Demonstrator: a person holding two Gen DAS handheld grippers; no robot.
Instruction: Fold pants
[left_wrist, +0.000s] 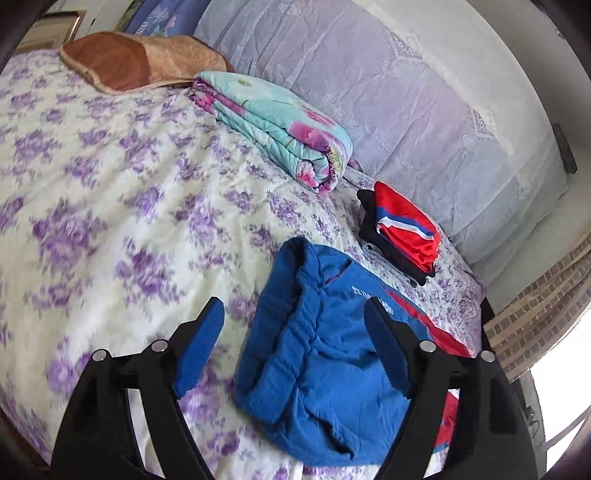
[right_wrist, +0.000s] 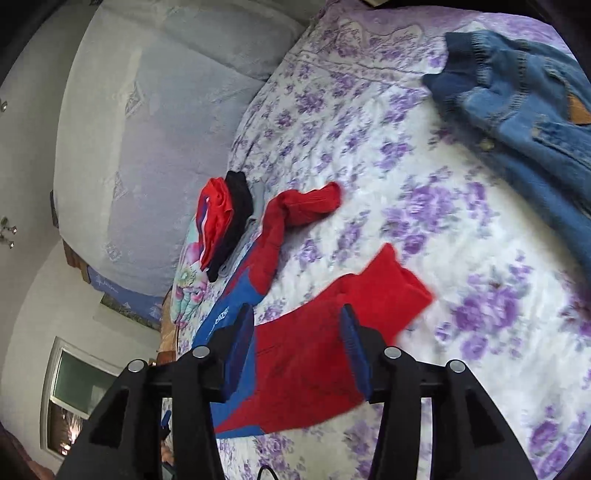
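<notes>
The bed (left_wrist: 110, 192), quilted with purple flowers, carries the fleecy blue-and-red pants (left_wrist: 325, 369): waistband bunched under the left claw (left_wrist: 295, 350), red legs running toward twelve o'clock past the right claw (right_wrist: 295, 350). Both claws gape, holding nothing. Folded clothes (left_wrist: 402, 229) lie at one o'clock.

Your two views are lit by soft, even daylight; nothing is dim. In the left wrist view, glare burns out the frame at 4 o'clock. The bedspread (left_wrist: 110, 177) smears with motion blur toward 9 o'clock, while the folded quilt (left_wrist: 280, 125) at center stays fairly sharp. In the right wrist view, the denim garment (right_wrist: 524, 110) at 2 o'clock is blurred. Both frames bow hard at the edges, with black vignette corners. Shadows are faint.
</notes>
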